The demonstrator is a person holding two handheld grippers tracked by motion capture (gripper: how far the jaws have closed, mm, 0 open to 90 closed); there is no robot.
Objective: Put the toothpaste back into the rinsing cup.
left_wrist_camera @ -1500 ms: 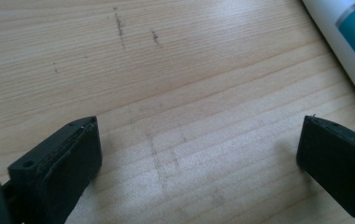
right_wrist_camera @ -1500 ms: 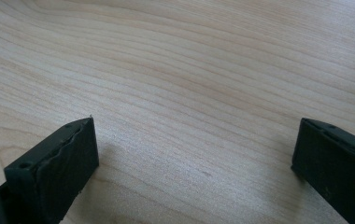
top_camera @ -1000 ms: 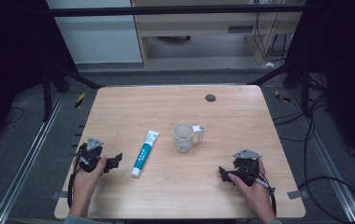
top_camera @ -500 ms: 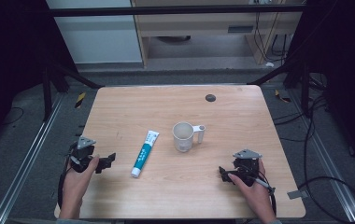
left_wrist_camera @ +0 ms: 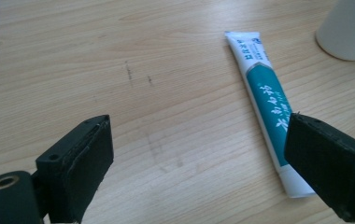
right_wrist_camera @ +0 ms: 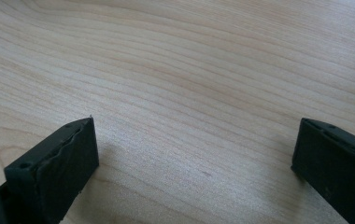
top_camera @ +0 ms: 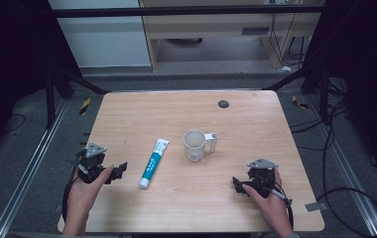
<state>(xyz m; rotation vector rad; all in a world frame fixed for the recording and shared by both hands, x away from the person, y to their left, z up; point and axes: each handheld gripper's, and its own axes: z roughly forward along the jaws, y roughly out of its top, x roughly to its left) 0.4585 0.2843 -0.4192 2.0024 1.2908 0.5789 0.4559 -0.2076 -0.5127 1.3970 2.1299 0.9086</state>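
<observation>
Toothpaste tube (top_camera: 154, 162) flat on table, just beside wide-open left gripper (top_camera: 119, 171)

The table (top_camera: 256, 124) was pale wood with a smooth matt grain. The toothpaste tube (left_wrist_camera: 264, 95) looked like glossy plastic. The cup (top_camera: 195, 145) was smooth white plastic.
</observation>
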